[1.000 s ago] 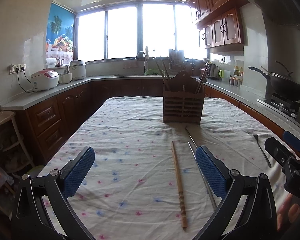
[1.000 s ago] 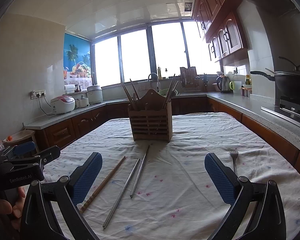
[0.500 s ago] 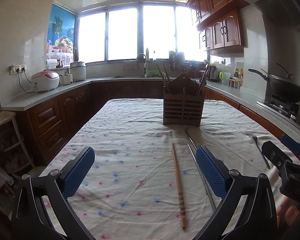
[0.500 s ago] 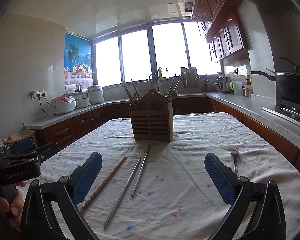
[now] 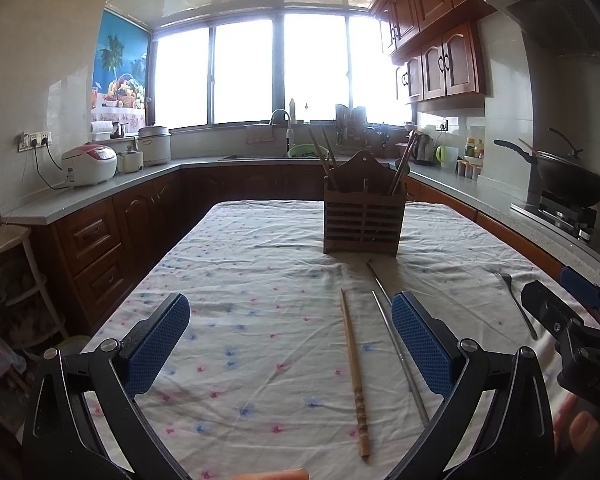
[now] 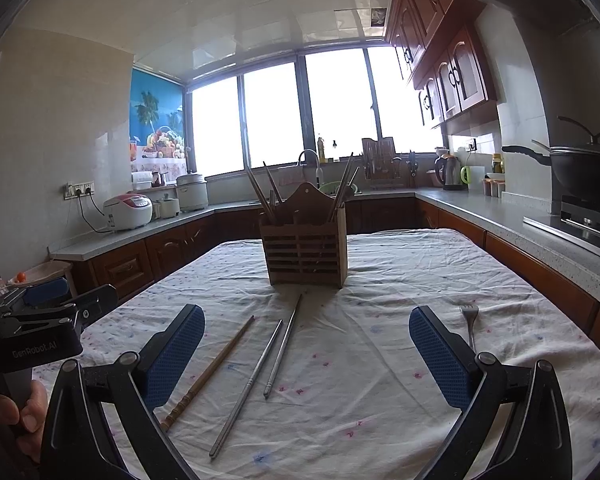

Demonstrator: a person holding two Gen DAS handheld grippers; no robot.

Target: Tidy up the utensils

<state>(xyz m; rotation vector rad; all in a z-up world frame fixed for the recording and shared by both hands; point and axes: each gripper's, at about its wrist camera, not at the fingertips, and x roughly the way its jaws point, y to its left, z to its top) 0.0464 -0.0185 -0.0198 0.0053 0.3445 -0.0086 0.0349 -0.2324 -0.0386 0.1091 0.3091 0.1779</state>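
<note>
A slatted wooden utensil holder [image 5: 363, 220] [image 6: 305, 254] stands mid-table with several chopsticks upright in it. In front of it lie a wooden chopstick [image 5: 354, 372] [image 6: 212, 368] and two metal chopsticks [image 5: 400, 356] [image 6: 256, 376]. A metal fork [image 5: 518, 308] [image 6: 469, 322] lies to the right. My left gripper [image 5: 290, 340] is open and empty above the near table, left of the chopsticks. My right gripper [image 6: 306, 356] is open and empty; the metal chopsticks lie between its fingers, further off. The left gripper also shows at the left edge of the right wrist view [image 6: 40, 320].
The table [image 5: 260, 264] has a white flowered cloth. Counters run along the left, back and right walls with a rice cooker [image 5: 89, 164], a sink [image 5: 280, 148], a kettle [image 6: 450, 170] and a wok on the stove [image 5: 568, 176]. A small shelf unit [image 5: 8, 280] stands at left.
Both grippers have drifted slightly; the view has barely shifted. Both stay open and empty. Nothing on the table has moved.
</note>
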